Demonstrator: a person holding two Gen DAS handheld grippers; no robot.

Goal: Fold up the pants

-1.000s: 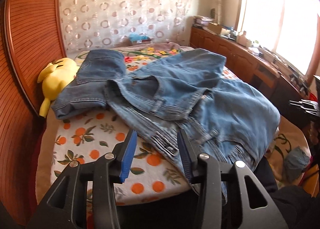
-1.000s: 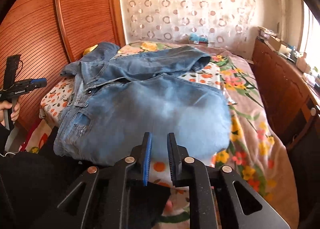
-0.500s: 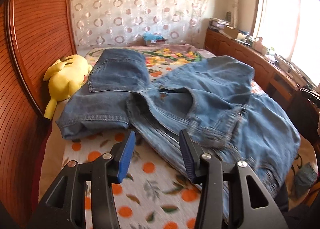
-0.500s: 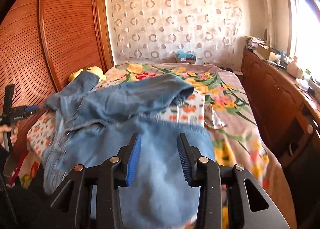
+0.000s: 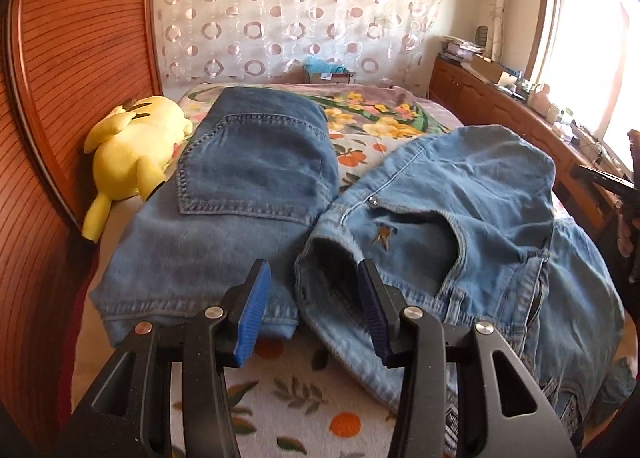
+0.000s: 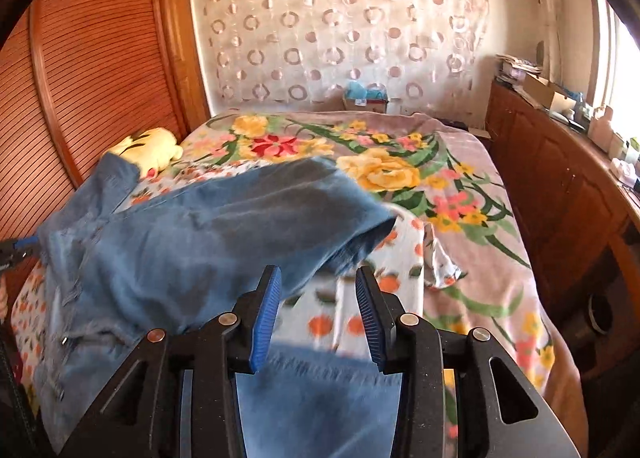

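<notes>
- Bedroom setting: a bed (image 5: 420, 110) fills both views, with a ribbed wooden panel (image 5: 72, 58) along its left side, a curtain with a ring pattern (image 6: 340, 26) on the far wall, and a long wooden cabinet (image 6: 560, 186) under a bright window on the right.
- Bed covers: a large floral blanket (image 6: 460, 186) lies over the far and right part; a white sheet printed with oranges (image 5: 304, 410) covers the near part.
- Pants (image 5: 460, 210): a light blue denim pair lies rumpled on the near half of the bed, its open waistband turned toward the near edge; in the right wrist view one leg reaches to the right over the orange-print sheet and is partly blurred.
- Second denim garment (image 5: 248, 178): darker, lying flat just left of the pants and touching them, back pocket facing up.
- Plush toy (image 5: 132, 150): yellow, lying against the wooden panel at the far left of the bed, beside the darker denim.
- Left gripper (image 5: 312, 310): blue-padded fingers stand apart, poised over the waistband edge where the two garments meet; no cloth is pinched between them.
- Right gripper (image 6: 318, 314): its jaws have just been opening and now stand apart above the denim at the near edge, gripping nothing.
</notes>
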